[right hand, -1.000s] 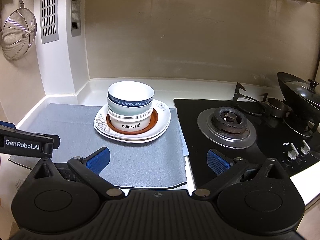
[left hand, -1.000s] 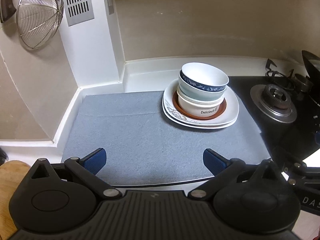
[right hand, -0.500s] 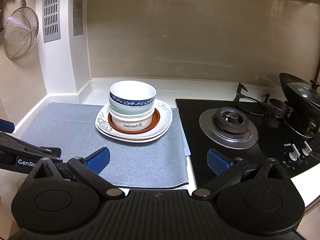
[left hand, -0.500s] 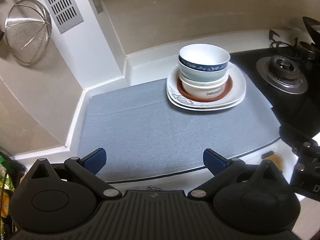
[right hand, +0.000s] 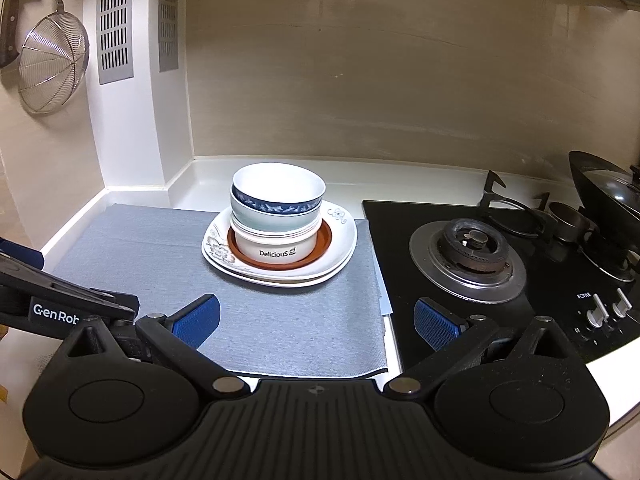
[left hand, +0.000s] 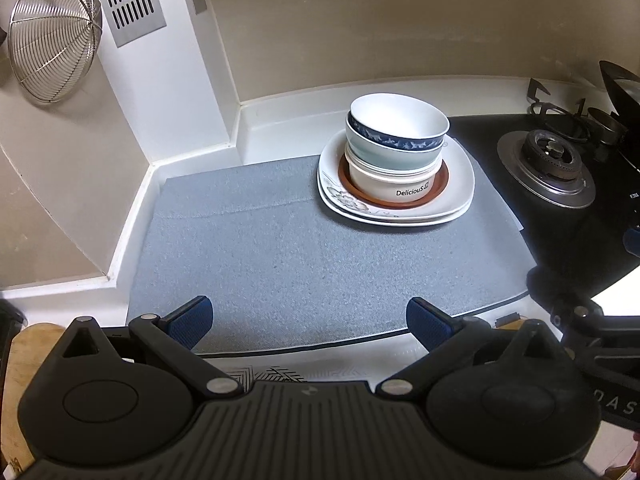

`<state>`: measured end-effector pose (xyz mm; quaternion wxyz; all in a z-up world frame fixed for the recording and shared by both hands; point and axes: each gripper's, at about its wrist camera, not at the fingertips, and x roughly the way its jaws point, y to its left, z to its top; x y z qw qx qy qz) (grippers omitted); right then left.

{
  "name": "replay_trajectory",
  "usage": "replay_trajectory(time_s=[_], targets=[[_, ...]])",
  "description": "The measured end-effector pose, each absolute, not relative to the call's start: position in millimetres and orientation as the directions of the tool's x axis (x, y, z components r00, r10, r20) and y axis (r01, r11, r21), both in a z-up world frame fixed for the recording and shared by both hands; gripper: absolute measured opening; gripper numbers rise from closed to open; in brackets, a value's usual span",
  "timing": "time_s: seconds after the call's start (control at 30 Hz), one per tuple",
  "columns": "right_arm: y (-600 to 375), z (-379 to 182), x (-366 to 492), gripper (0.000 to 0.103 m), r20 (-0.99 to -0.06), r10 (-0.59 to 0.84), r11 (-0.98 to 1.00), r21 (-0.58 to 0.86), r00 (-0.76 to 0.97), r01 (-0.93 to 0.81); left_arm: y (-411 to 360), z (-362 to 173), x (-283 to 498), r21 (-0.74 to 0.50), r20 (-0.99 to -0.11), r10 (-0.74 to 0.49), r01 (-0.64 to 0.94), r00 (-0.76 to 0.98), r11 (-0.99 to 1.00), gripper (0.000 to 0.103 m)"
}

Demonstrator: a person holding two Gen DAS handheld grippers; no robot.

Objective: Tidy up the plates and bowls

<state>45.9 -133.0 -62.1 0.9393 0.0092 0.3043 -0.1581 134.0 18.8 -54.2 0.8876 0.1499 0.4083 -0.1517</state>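
Both tools idle. Left gripper [left hand: 308, 322] and right gripper [right hand: 318, 318]: jaws spread wide, nothing between them, both hanging over the near edge of the grey mat [left hand: 280, 248], well short of the crockery.

Crockery is one stack on the far right part of the mat, just left of the hob [right hand: 500, 280], on the bench [right hand: 360, 178].

Count, bottom up:
- 2 white plates [right hand: 344, 240], squarish, floral print, nested
- 1 brown plate [right hand: 324, 240], smaller, centred on them
- 3 bowls: "Delicious" bowl [right hand: 276, 248], pale green bowl [right hand: 276, 218], blue-rimmed bowl [right hand: 280, 184] on top

My read: widest pieces at the bottom and bowls nested by size, so it sits stable and compact. The mat probably stops sliding and chipping. It looks sorted already, or else it's the pile to break down; can't tell which.

If I start, the top bowl goes first, gripped by the rim. Risk: a glazed rim slipping, or the lower bowls lifting with it.

Off-task: 1 wire strainer [left hand: 52, 44] on the left wall, 1 lidded wok [right hand: 608, 192] far right.
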Motion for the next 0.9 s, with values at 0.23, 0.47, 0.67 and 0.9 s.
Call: replay_trajectory(time_s=[0.23, 0.47, 0.67, 0.9], targets=[[-135.4, -62.3, 47.0, 0.103, -0.578, -0.288, 0.951, -0.075, 0.763, 0.301, 20.4, -53.9, 135.3, 0.134, -0.771, -0.151, 0.390, 0.619, 0.911, 0.103], [-135.1, -62.5, 47.6, 0.103, -0.579, -0.283, 0.952, -0.071, 0.765, 0.298, 21.3, -52.7, 136.2, 0.136, -0.769, -0.149, 0.387, 0.622, 0.912, 0.103], [-135.7, -62.7, 48.6, 0.103, -0.578, -0.279, 0.954, -0.072, 0.767, 0.293, 22.2, -51.9, 136.7, 0.140, -0.766, -0.145, 0.383, 0.626, 0.913, 0.103], [-135.8, -62.5, 48.8, 0.103, -0.578, -0.280, 0.953, -0.072, 0.766, 0.293, 20.9, -51.3, 135.3, 0.145, -0.765, -0.141, 0.381, 0.629, 0.913, 0.103]])
